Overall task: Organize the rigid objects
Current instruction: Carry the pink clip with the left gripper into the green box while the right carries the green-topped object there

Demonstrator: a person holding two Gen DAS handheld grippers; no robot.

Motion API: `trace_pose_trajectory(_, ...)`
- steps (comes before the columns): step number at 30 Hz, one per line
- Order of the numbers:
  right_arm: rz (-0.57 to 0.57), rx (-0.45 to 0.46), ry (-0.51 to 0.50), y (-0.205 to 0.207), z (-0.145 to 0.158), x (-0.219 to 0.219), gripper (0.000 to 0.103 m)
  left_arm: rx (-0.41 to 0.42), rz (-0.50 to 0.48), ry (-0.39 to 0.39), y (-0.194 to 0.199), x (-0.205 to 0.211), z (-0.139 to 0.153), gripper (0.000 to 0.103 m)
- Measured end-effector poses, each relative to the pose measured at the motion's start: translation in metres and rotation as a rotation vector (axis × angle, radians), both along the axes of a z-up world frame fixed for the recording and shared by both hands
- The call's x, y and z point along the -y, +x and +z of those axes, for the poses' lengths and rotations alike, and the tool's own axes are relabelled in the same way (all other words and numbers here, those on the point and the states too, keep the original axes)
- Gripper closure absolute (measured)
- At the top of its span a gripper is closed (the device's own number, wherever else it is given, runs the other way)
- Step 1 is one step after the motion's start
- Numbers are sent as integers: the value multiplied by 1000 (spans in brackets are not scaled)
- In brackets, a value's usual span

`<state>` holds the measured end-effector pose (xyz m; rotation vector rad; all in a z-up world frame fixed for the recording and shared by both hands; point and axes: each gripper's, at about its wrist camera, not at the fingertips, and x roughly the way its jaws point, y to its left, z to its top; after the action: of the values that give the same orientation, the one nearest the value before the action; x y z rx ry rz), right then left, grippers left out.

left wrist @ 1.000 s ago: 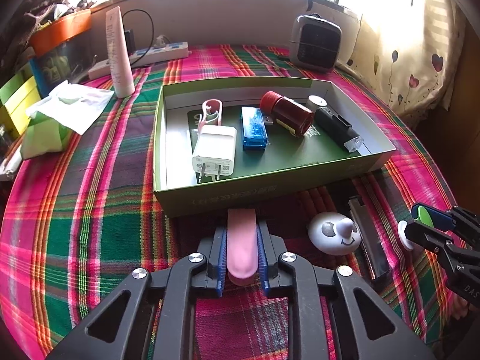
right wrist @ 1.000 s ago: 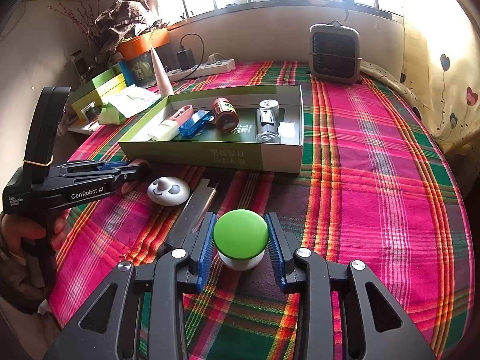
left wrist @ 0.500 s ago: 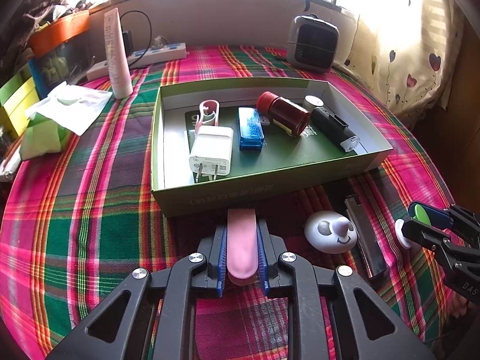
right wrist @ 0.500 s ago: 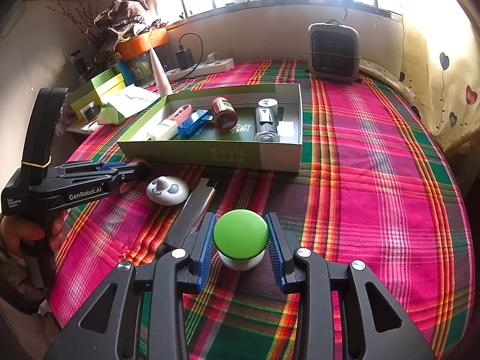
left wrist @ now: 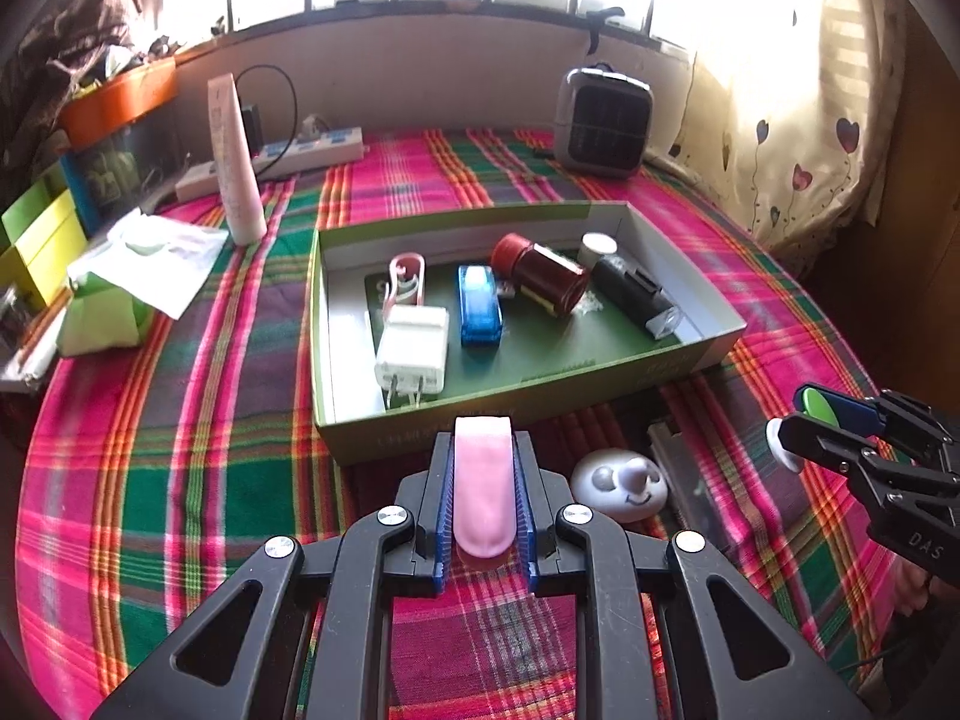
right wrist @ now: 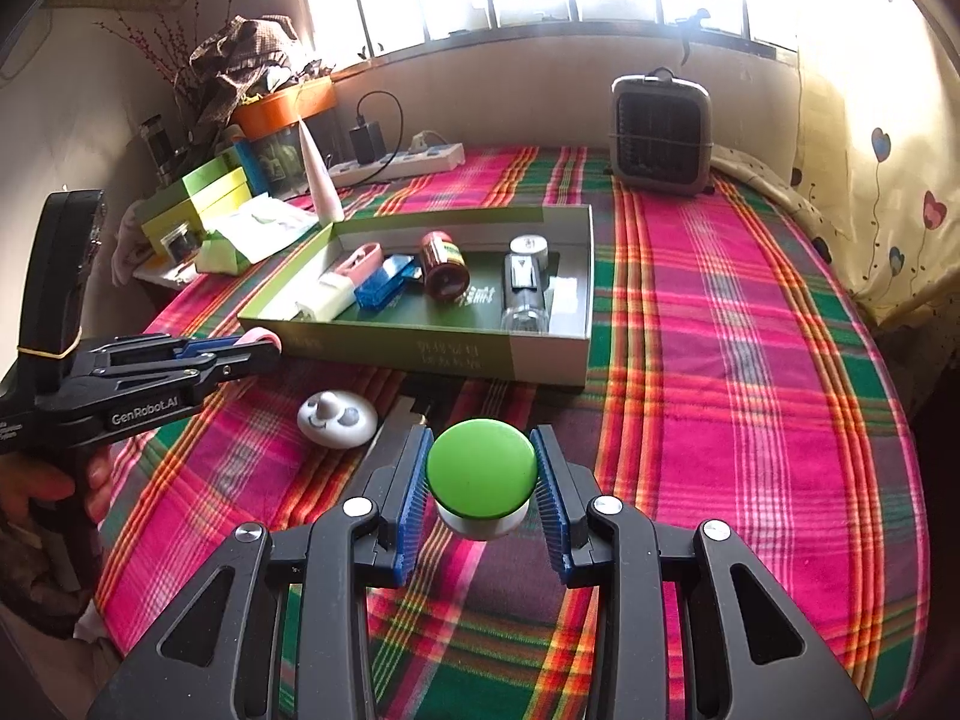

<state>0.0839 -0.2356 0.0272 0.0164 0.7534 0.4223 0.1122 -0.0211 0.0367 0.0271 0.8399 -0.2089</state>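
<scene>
1. Left gripper [left wrist: 483, 501]: jaws clenched on a pink oblong piece [left wrist: 482, 486], blue pads flat against both its long sides. Its squared tip sticks out past the fingertips toward 12 o'clock and overlaps the near wall of the green box [left wrist: 690, 360] in the left wrist view.
2. From the right wrist view the same gripper [right wrist: 264, 343] comes in from 9 o'clock, pink tip just beside the box's near-left corner [right wrist: 264, 324]. Whether it touches the wall: cannot tell. A hand [right wrist: 36, 489] holds its grip at the left edge.
3. Right gripper [right wrist: 482, 480]: jaws grasping a green-domed knob on a white base [right wrist: 482, 468], pads on both sides of the dome. Sits at 6 o'clock from the box, clear of it.
4. Box contents, left wrist view, 9 to 3 o'clock: pink-and-white clip [left wrist: 408, 276], white plug adapter [left wrist: 414, 354] prongs facing the near wall, blue translucent stick [left wrist: 479, 306], dark red jar [left wrist: 543, 279] on its side, white cap [left wrist: 599, 246], black cylinder [left wrist: 633, 297] lying diagonally.
5. On the plaid cloth [right wrist: 750, 360] outside the box: white round face toy [right wrist: 337, 417] and a dark flat bar [left wrist: 678, 474], between the two grippers.
6. Background at 12 o'clock: small heater [right wrist: 660, 141], power strip [left wrist: 300, 150], upright pink tube [left wrist: 234, 162]. Green and yellow boxes [right wrist: 198, 192] at 10 o'clock.
</scene>
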Motion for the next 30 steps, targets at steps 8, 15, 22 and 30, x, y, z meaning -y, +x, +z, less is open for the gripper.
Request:
trace_pose_trajectory(8, 7, 17, 11, 13, 11, -4, 68, 30, -10, -15, 7, -3, 15, 86)
trace_pose_trajectory(15, 15, 28, 12, 25, 17, -11, 68, 48, -15, -28, 15, -6, 25, 86)
trace_pose_trajectory(22, 21, 36, 16, 37, 23, -17, 68, 48, -25, -66, 31, -10, 33, 86)
trace_pose_trajectory(30, 32, 21, 32, 59, 21, -30, 68, 33, -41, -111, 60, -11, 38, 86)
